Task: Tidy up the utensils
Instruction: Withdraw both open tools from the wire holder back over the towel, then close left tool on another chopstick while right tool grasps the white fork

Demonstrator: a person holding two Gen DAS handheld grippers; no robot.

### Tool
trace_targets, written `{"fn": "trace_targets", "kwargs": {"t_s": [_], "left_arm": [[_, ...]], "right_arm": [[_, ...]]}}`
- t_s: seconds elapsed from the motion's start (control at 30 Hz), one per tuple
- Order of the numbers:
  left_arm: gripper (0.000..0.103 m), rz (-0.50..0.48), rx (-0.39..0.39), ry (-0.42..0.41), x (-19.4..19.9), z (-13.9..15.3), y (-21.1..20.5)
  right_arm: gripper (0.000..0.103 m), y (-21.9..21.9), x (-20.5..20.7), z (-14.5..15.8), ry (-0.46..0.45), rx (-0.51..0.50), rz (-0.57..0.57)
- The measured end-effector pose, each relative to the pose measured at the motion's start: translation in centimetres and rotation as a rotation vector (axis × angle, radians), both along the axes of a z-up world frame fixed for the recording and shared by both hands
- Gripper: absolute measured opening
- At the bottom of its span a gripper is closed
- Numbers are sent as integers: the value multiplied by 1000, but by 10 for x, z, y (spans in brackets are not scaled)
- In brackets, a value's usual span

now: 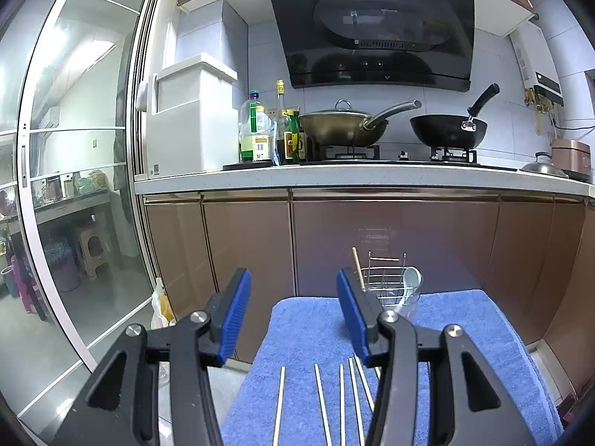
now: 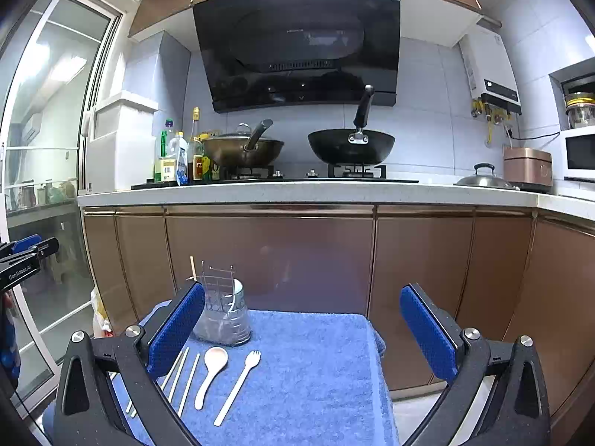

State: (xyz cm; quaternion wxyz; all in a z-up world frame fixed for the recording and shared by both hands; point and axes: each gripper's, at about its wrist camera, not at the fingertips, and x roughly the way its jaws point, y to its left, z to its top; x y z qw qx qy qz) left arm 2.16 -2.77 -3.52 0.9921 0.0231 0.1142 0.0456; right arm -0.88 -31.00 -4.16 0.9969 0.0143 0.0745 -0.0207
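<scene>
Chopsticks, thin pale wooden ones point(image 2: 187, 379), lie on the blue towel point(image 2: 316, 371) beside a white plastic spoon point(image 2: 210, 371) and fork point(image 2: 240, 383). Both grippers, left point(image 1: 293, 312) and right point(image 2: 303, 330), are open and empty. Next: pick one up and drop it in the wire holder point(image 2: 223, 308).

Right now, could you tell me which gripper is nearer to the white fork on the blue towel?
Right. The fork lies between the right gripper's open fingers; the left gripper hovers over the chopsticks, fork outside its view.
</scene>
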Motion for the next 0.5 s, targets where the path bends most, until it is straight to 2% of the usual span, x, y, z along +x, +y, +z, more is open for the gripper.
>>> {"fn": "trace_targets", "kwargs": {"t_s": [0.5], "left_arm": [[46, 25, 14, 31, 7, -8, 3]], "right_arm": [[103, -6, 16, -12, 98, 28, -29]]}}
